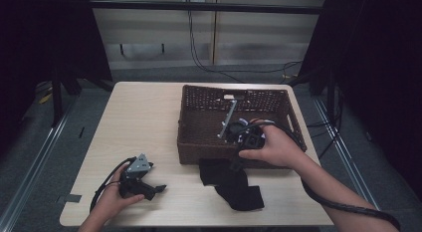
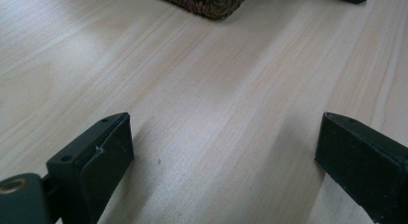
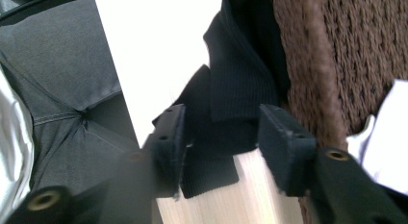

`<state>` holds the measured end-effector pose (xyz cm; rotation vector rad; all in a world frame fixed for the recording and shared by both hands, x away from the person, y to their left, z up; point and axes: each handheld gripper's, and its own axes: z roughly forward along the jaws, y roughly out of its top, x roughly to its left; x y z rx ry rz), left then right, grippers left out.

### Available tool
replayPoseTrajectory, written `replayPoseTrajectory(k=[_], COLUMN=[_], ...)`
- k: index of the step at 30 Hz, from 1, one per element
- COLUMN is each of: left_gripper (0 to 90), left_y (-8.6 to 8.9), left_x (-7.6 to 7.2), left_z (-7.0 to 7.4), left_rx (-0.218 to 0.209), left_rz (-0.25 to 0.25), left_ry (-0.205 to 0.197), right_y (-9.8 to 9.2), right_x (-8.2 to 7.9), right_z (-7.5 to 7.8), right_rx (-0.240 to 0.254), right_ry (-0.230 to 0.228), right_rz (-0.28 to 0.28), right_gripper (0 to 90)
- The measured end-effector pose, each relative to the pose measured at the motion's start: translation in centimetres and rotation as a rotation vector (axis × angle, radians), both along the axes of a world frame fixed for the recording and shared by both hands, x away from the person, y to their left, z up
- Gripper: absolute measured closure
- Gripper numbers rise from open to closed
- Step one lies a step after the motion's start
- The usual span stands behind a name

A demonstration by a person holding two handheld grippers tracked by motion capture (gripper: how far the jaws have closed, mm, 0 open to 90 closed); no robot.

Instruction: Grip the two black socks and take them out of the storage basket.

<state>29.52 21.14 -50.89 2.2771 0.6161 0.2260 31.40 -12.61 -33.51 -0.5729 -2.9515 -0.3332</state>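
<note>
**Black cloth at the basket's edge, not yet inside**

The work in hand looks like moving the black cloth [image 1: 231, 184] into the wicker basket [image 1: 199, 137], and by my reading it is barely begun. In the high view the cloth lies on the tabletop [image 1: 139, 122] at the lower centre of the frame, its upper end touching the basket's near wall and the rest trailing toward the lower right. None of it is over the rim.

The right claw [image 3: 219, 142] hangs above that near wall, at centre right in the high view. In the right gripper view its jaws stand spread on either side of a ribbed fold of the cloth, not yet pressed onto it, with the brown weave just beside the right-hand jaw.

The left claw [image 2: 223, 152] rests at the lower left of the high view, well apart from the cloth, jaws spread wide over bare wood and holding nothing.

Inside the basket a pale, thin object [image 1: 228, 117] leans near the far wall; I cannot tell what it is.

Still to do, as I judge it: close on the fold, lift, clear the rim, release inside.
</note>
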Motion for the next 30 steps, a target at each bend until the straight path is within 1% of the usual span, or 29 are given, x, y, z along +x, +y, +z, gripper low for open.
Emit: replayPoseTrajectory(k=[3, 4, 5, 7, 8, 9, 11, 12, 14, 16, 17, 18, 21, 23, 24, 25, 26, 27, 28, 29, 30], left_gripper=[5.5, 5.5, 5.5, 5.5, 5.5, 5.5, 5.5, 5.5, 5.5, 5.5, 5.5, 5.5, 5.5, 5.5, 5.5, 5.5, 5.5, 5.5, 5.5, 5.5, 5.5], left_y=[0.0, 0.0, 0.0, 0.0, 0.0, 0.0, 0.0, 0.0, 0.0, 0.0, 0.0, 0.0, 0.0, 0.0, 0.0, 0.0, 0.0, 0.0, 0.0, 0.0, 0.0], left_x=[0.0, 0.0, 0.0, 0.0, 0.0, 0.0, 0.0, 0.0, 0.0, 0.0, 0.0, 0.0, 0.0, 0.0, 0.0, 0.0, 0.0, 0.0, 0.0, 0.0, 0.0], left_z=[0.0, 0.0, 0.0, 0.0, 0.0, 0.0, 0.0, 0.0, 0.0, 0.0, 0.0, 0.0, 0.0, 0.0, 0.0, 0.0, 0.0, 0.0, 0.0, 0.0, 0.0], left_rx=[-0.003, 0.000, 0.000, -0.003, 0.000, -0.005, -0.003, -0.002, -0.002, -0.002, -0.003, -0.003, -0.002, -0.003, -0.003, -0.003, -0.003, -0.003, -0.003, -0.003, -0.002], left_rz=[0.001, 0.000, 0.000, 0.001, 0.000, 0.003, 0.004, 0.004, 0.004, 0.004, 0.004, 0.004, 0.004, 0.004, 0.004, 0.004, 0.004, 0.004, 0.005, 0.005, 0.004], left_ry=[0.003, -0.003, -0.001, 0.002, -0.001, 0.005, 0.006, 0.006, 0.006, 0.006, 0.006, 0.006, 0.006, 0.006, 0.006, 0.006, 0.006, 0.006, 0.006, 0.006, 0.006], right_y=[-1.0, -1.3, -1.6, -2.3, -2.6, -3.0, -3.8, -4.2, -4.9, -5.5, -5.8, -6.1, -7.3, -8.0, -8.5, -9.6, -9.6, -9.9, -10.9, -10.9, -11.2], right_x=[-0.5, -0.7, -0.8, -1.2, -1.4, -1.5, -1.7, -1.8, -2.0, -2.2, -2.4, -2.5, -2.9, -3.1, -3.3, -3.4, -3.4, -3.5, -3.8, -3.8, -3.9], right_z=[-0.3, -0.5, -0.6, -0.8, -0.9, -1.2, -1.7, -2.0, -2.7, -3.2, -3.4, -3.7, -4.9, -5.6, -6.0, -7.0, -7.0, -7.2, -8.2, -8.2, -8.5], right_rx=[0.013, 0.013, 0.017, 0.015, 0.015, 0.023, 0.025, 0.028, 0.018, 0.016, 0.019, 0.020, 0.014, 0.031, 0.030, 0.031, 0.031, 0.029, 0.021, 0.021, 0.033], right_ry=[-0.020, -0.012, -0.010, -0.020, -0.018, -0.022, -0.021, -0.023, -0.025, -0.025, -0.023, -0.023, -0.025, -0.018, -0.018, -0.034, -0.034, -0.036, -0.056, -0.056, -0.057], right_rz=[-0.017, -0.026, -0.023, -0.029, -0.037, -0.039, -0.059, -0.063, -0.079, -0.082, -0.095, -0.096, -0.126, -0.142, -0.157, -0.174, -0.174, -0.192, -0.214, -0.214, -0.218], right_gripper=[40.7, 38.9, 37.9, 33.8, 32.7, 31.5, 29.0, 28.2, 27.2, 26.7, 26.2, 26.2, 26.2, 26.2, 26.1, 26.0, 26.0, 26.0, 25.9, 25.9, 25.9])
